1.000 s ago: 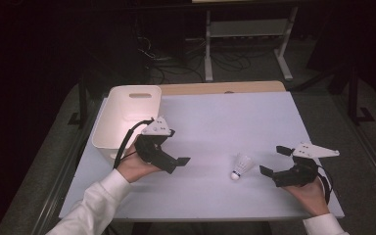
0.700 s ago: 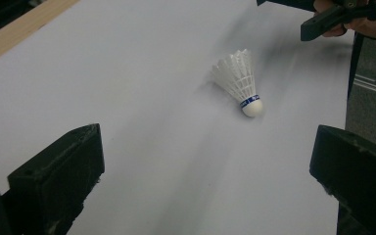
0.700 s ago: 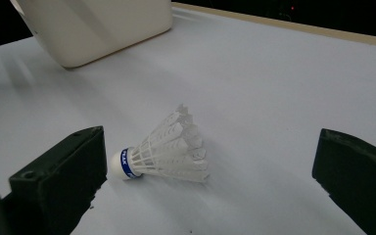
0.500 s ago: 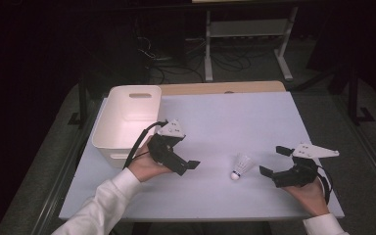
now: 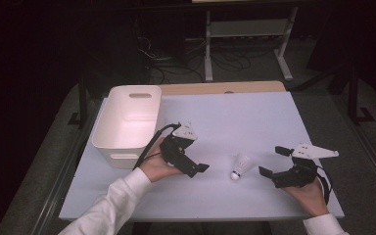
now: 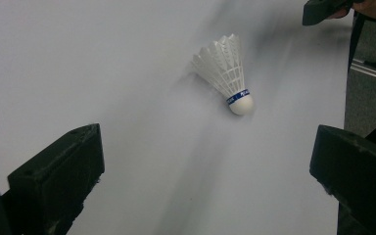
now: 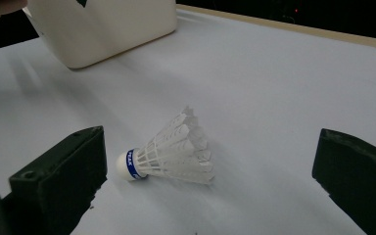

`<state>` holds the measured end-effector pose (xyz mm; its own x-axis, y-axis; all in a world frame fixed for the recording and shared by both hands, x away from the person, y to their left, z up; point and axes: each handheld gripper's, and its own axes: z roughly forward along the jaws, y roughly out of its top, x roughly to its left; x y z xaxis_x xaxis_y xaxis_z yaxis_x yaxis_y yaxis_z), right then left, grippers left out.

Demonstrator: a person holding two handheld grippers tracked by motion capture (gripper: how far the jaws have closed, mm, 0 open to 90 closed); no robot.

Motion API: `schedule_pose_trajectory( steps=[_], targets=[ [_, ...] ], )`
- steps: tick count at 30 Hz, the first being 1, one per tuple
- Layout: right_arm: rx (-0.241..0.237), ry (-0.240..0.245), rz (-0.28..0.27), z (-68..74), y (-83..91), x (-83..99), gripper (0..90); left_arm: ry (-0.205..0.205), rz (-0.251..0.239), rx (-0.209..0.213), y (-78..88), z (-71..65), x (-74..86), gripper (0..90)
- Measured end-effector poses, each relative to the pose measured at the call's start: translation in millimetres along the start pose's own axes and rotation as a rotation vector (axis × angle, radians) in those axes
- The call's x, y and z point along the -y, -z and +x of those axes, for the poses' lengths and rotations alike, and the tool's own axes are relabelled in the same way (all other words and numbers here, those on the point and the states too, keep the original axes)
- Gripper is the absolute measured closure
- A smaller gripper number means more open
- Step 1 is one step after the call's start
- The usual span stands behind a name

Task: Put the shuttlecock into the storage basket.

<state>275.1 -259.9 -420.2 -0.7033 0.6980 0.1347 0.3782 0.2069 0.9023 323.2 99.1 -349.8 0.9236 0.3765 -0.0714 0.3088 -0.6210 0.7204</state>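
A white feather shuttlecock (image 5: 241, 166) with a blue band lies on its side on the white table (image 5: 235, 112), between my two grippers. My left gripper (image 5: 196, 156) is open just left of it, jaws pointing at it and nothing between them. In the left gripper view the shuttlecock (image 6: 225, 73) lies ahead of the wide-open jaws (image 6: 208, 166), cork toward me. My right gripper (image 5: 273, 160) rests open to the right of it. The right gripper view has the shuttlecock (image 7: 169, 149) lying close in front of the open gripper (image 7: 210, 171), nearer the left jaw.
A white plastic bin (image 5: 127, 122) stands at the table's left side, behind my left hand, and its wall (image 7: 103, 24) is seen far off. The right gripper's tip (image 6: 323, 10) is at the top right of the left gripper view. A metal stand (image 5: 245, 29) and cables lie beyond the table.
My left gripper has moved right, away from the bin and toward the shuttlecock. The right gripper and the shuttlecock have stayed put.
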Motion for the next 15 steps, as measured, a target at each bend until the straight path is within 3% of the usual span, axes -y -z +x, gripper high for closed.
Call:
schedule_pose_trajectory(
  steps=[15],
  targets=[
    [0.001, -0.001, -0.007, -0.6, 1.2, 0.2, 0.0, 0.037, 0.032, 0.034, -23.7, 1.8, -1.0, 0.0]
  ],
)
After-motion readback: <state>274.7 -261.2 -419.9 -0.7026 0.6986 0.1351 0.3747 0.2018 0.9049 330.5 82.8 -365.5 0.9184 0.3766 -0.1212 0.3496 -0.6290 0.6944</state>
